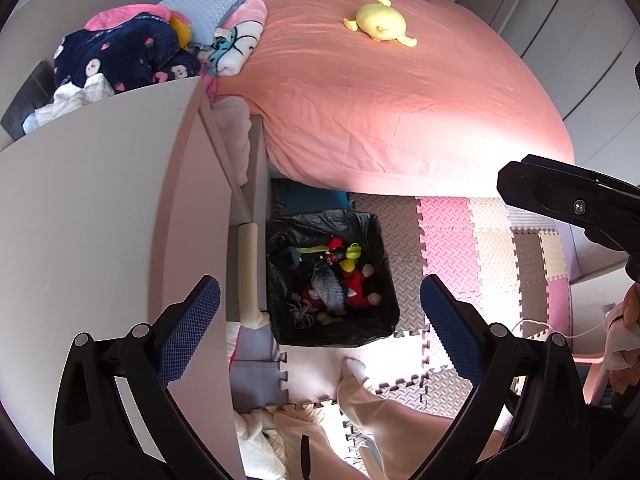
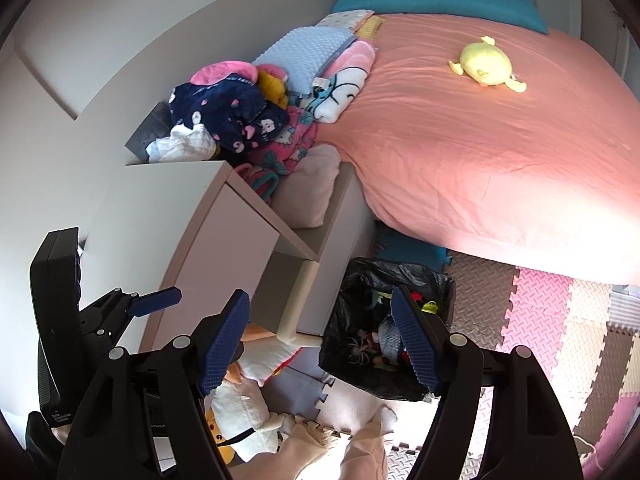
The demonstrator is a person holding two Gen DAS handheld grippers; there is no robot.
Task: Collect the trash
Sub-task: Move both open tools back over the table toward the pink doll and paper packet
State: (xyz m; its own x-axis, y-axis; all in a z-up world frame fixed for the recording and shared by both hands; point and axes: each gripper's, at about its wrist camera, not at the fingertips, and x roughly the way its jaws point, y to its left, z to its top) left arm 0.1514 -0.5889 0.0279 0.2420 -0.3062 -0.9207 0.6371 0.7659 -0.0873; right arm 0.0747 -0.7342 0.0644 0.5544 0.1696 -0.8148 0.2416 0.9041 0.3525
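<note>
A square bin lined with a black bag (image 1: 280,226) stands on the floor between the white desk and the bed. Inside lie a red plush (image 1: 356,284), a yellow-green toy (image 1: 352,252), grey-blue fabric and a dark tangle of cord. My left gripper (image 1: 320,326) hangs above the bin, wide open, with nothing between its blue pads. The right gripper (image 2: 320,344) is open too and empty, its right finger in front of the bin (image 2: 360,280). The right gripper's black body (image 1: 568,200) shows at the right. One blue pad (image 2: 154,300) of the left gripper shows at the left.
A white desk (image 1: 100,200) fills the left. The pink bed (image 1: 380,92) carries a yellow plush (image 1: 378,22) and a pile of blankets (image 1: 132,52). Foam mat tiles (image 1: 448,232) cover the floor. A person's leg and white sock (image 1: 356,376) stand beside the bin. Plush toys (image 2: 244,404) lie under the desk.
</note>
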